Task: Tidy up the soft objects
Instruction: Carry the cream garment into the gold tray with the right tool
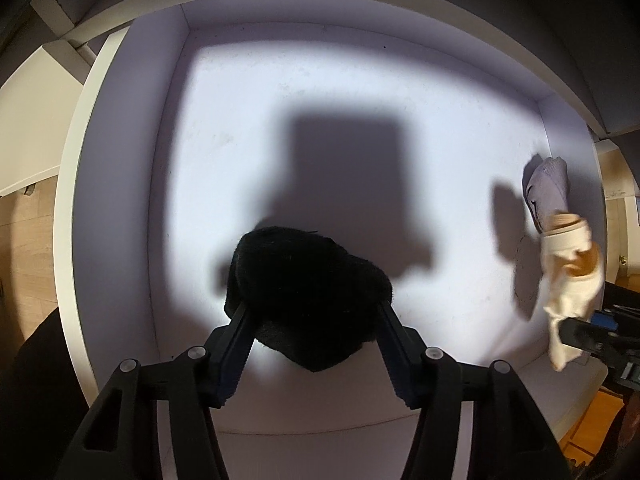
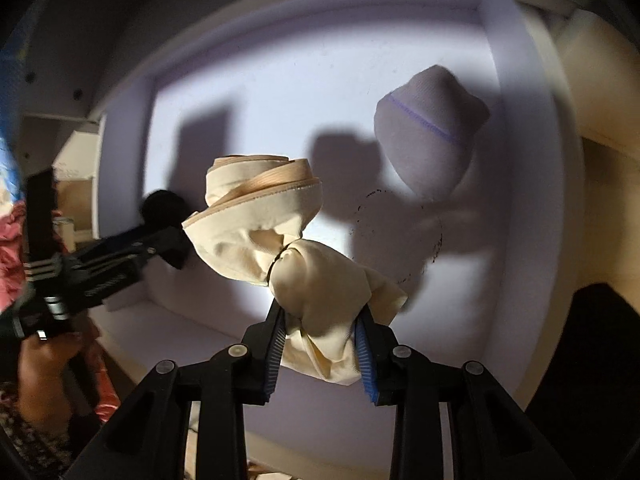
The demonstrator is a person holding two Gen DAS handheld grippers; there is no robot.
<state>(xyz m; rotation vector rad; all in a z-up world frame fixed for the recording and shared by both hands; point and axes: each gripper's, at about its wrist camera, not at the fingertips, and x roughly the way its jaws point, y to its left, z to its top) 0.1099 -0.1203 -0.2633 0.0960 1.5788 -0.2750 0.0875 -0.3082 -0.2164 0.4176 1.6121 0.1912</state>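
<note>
midway, by the look: grey sock (image 2: pixel 430 138) lying in white drawer (image 1: pixel 120 184) at two o'clock; left gripper (image 1: pixel 312 312) pinching black sock (image 1: pixel 308 284), right gripper (image 2: pixel 320 332) clamped on cream cloth (image 2: pixel 264 216), both unplaced.

A home, by the look of it: a white drawer (image 1: pixel 120 160) holds rolled socks (image 2: pixel 432 136) and folded underwear (image 2: pixel 260 208), with wood-plank flooring (image 1: pixel 28 240) visible beside the furniture.
</note>
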